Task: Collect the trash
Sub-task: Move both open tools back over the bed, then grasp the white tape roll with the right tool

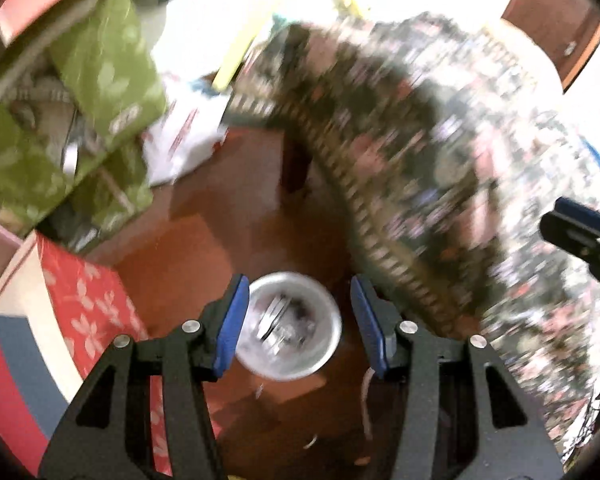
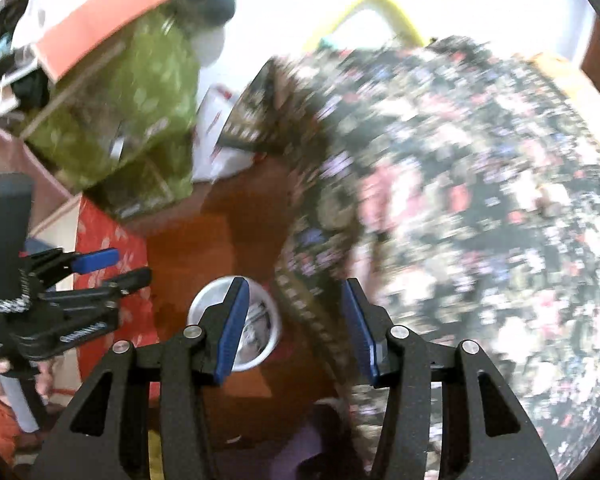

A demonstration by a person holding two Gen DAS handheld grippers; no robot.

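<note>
The left gripper (image 1: 296,328) hung half open over a round metal bin (image 1: 289,326) on the brown floor (image 1: 204,248), its blue pads clear of the rim and holding nothing. The right gripper (image 2: 296,330) was likewise parted and empty, just beside the bin, above a floral cloth (image 2: 480,220). Green boxes (image 1: 100,64) stood well behind.

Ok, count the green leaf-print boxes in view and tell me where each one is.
2, both at upper left, above the red floral box: an upper box sits on a lower box. Blur and clutter may hide more.
</note>
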